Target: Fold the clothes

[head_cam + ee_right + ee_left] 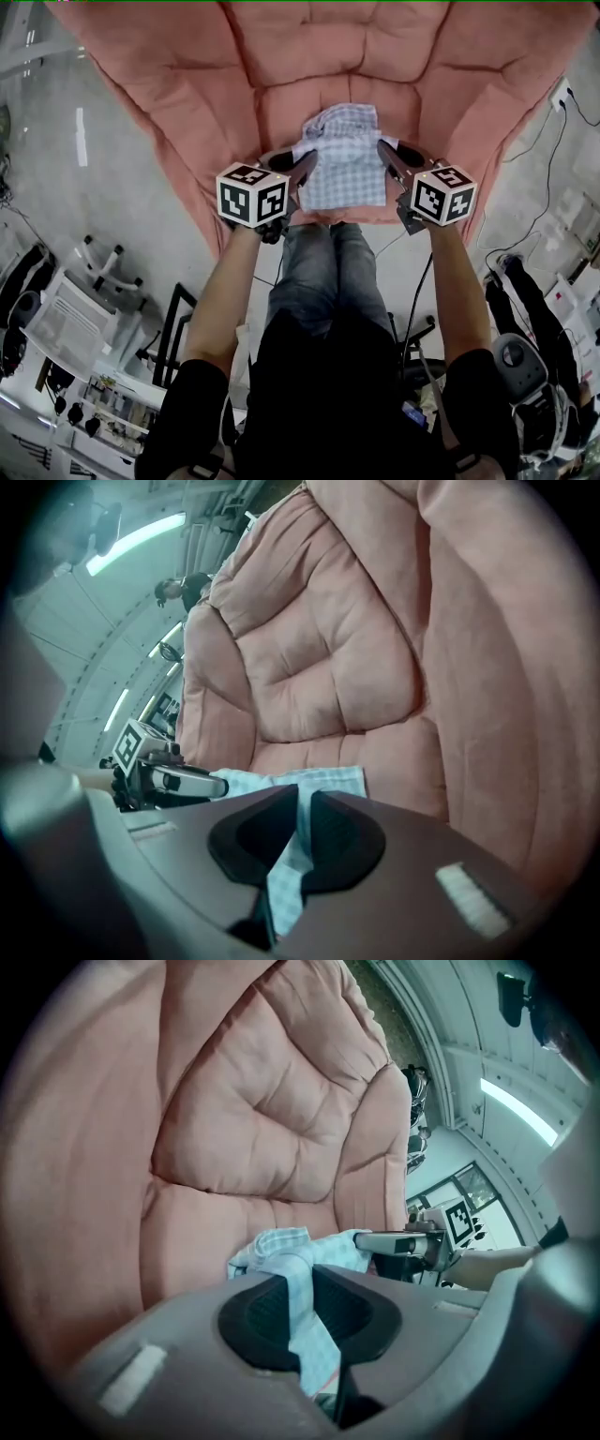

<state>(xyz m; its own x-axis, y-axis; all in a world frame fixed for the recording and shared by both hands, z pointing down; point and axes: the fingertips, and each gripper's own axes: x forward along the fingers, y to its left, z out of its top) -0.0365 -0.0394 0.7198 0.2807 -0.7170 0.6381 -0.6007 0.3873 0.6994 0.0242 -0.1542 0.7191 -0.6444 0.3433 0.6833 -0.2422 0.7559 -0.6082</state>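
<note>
Head view: both my arms reach up the frame, and the checked garment (345, 159) sits dead centre on the pink padded cushion (281, 66) that fills the top. My left gripper (302, 164) has its left edge, my right gripper (386, 153) its right edge, with the cloth spread between them.

Left gripper view: my jaws are nearly together, clamped on a fold of checked cloth that runs down between them. The rest bunches just beyond, low centre, with cushion behind and my other gripper at middle right.

Right gripper view: jaws pinched tight on a thin strip of the same cloth, bottom centre. The garment lies flat beyond, and my left gripper shows at middle left.
</note>
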